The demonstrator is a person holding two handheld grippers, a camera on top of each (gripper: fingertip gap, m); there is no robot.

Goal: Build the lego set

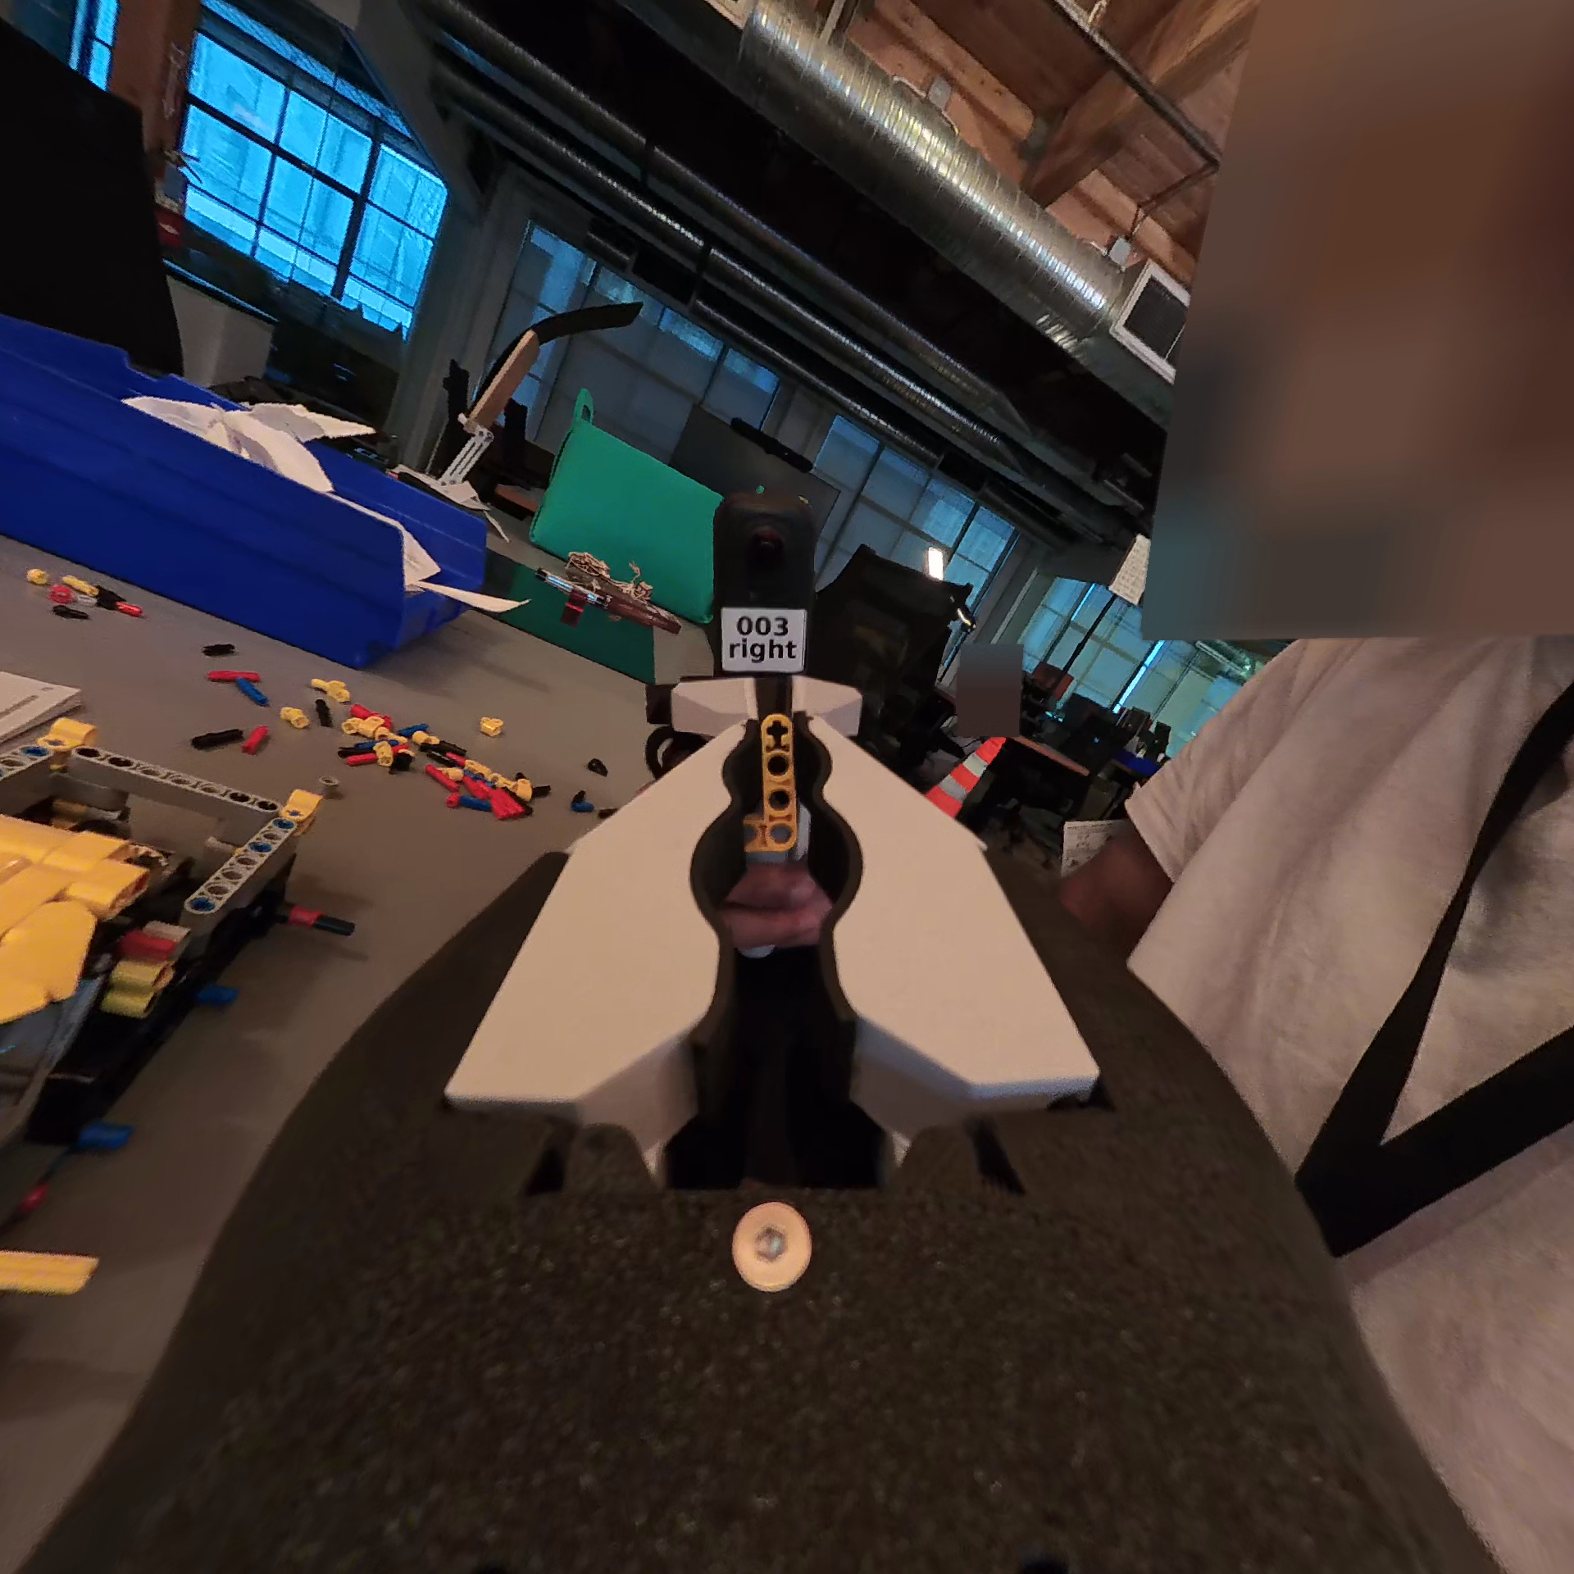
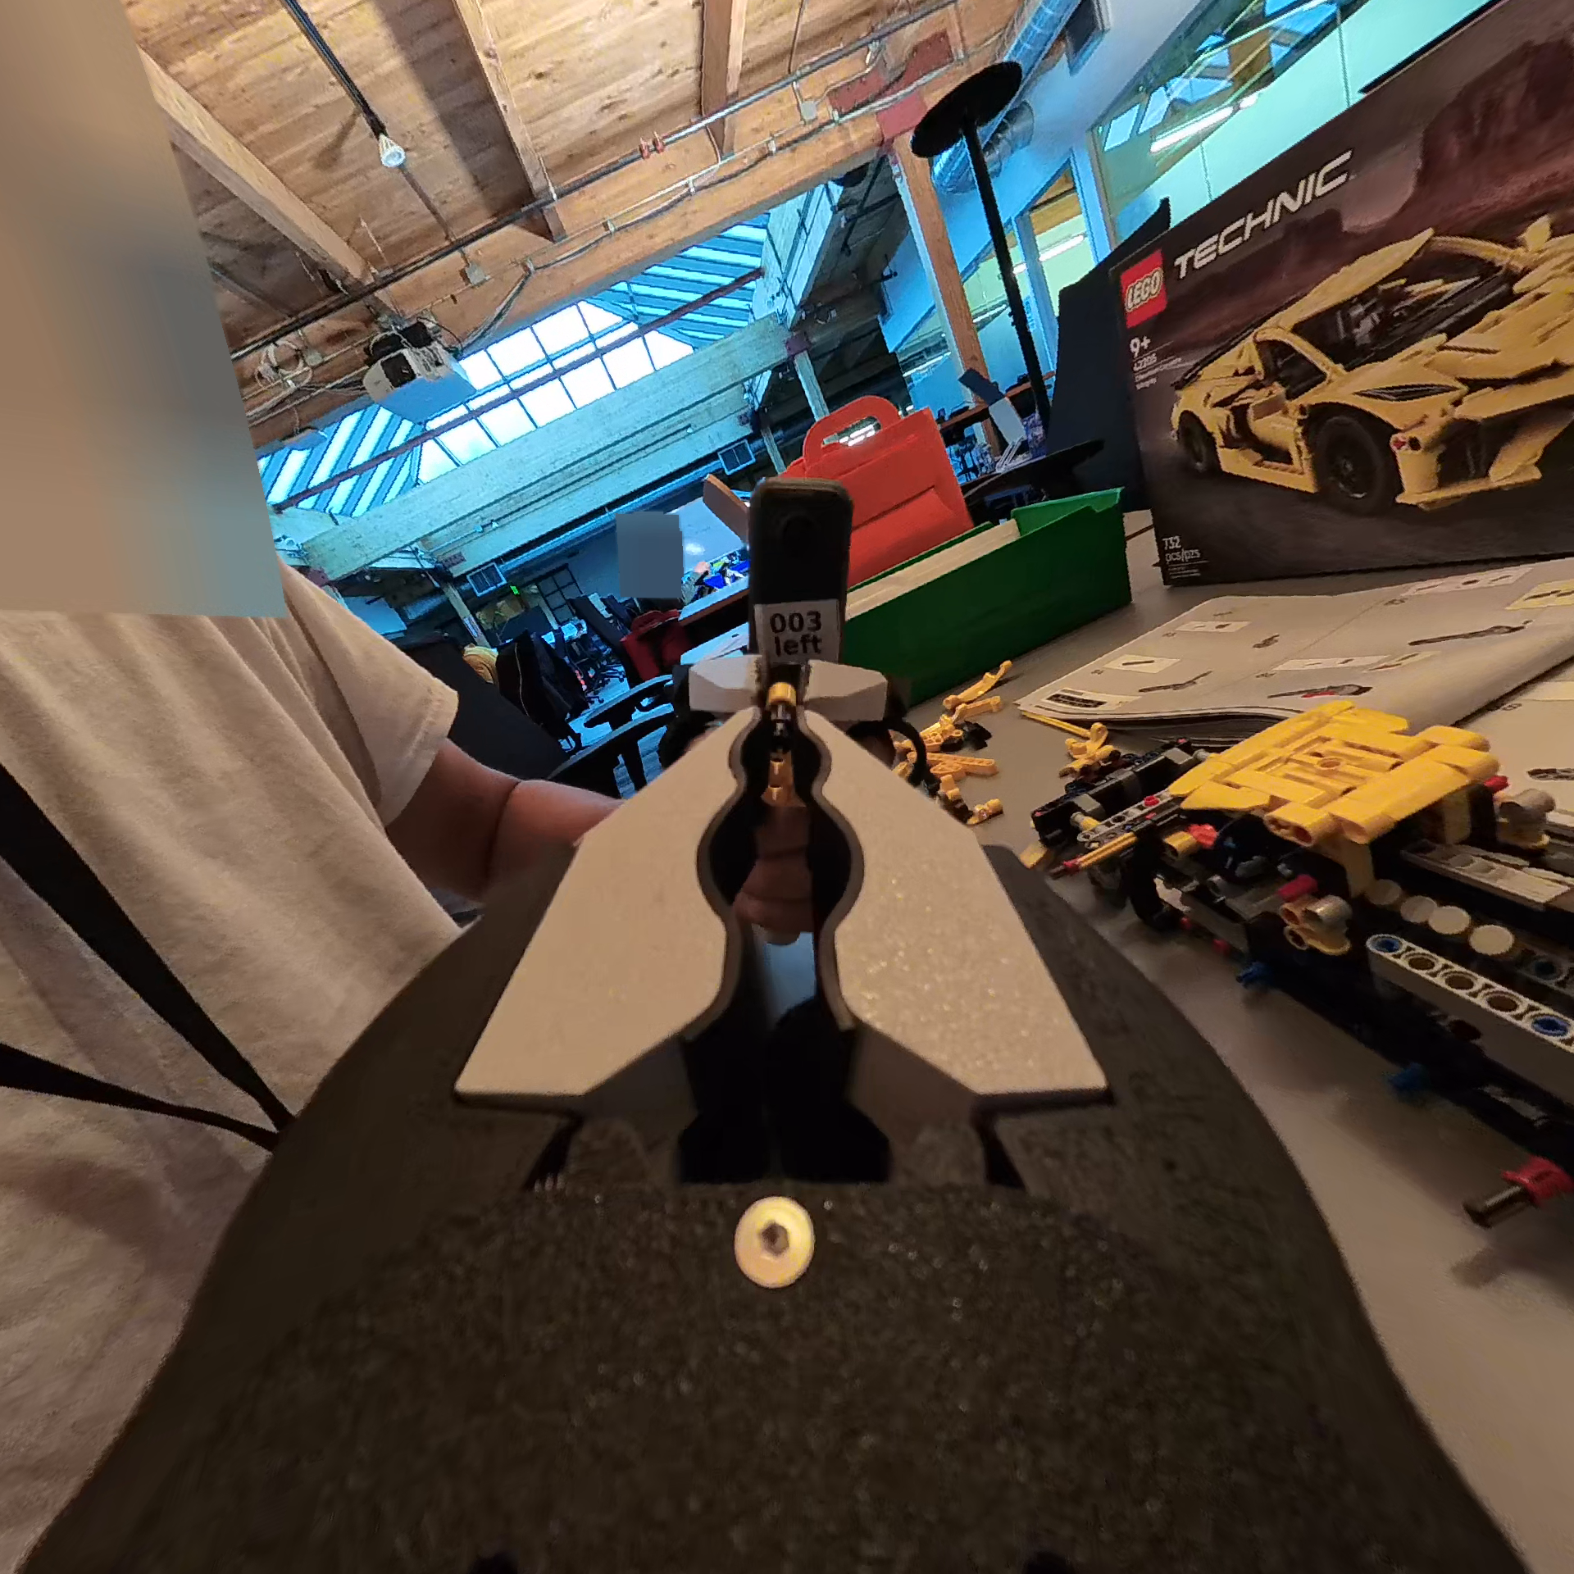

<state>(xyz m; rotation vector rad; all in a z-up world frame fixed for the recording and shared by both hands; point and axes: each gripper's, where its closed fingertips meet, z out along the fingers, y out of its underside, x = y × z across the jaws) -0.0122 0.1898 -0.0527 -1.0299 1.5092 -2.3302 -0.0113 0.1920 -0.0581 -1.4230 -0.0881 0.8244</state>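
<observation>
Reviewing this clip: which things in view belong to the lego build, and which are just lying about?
In the job:
yellow perforated lego beam, gripped between both grippers
left gripper
right gripper
half-built yellow and black lego car
scattered small lego pieces
open instruction booklet
lego box

Lying about:
blue plastic bin
green plastic bin
orange bag
green bag

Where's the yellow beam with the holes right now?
The yellow beam is off the table, pinched between the left gripper and the facing right gripper, right of the half-built car.
</observation>
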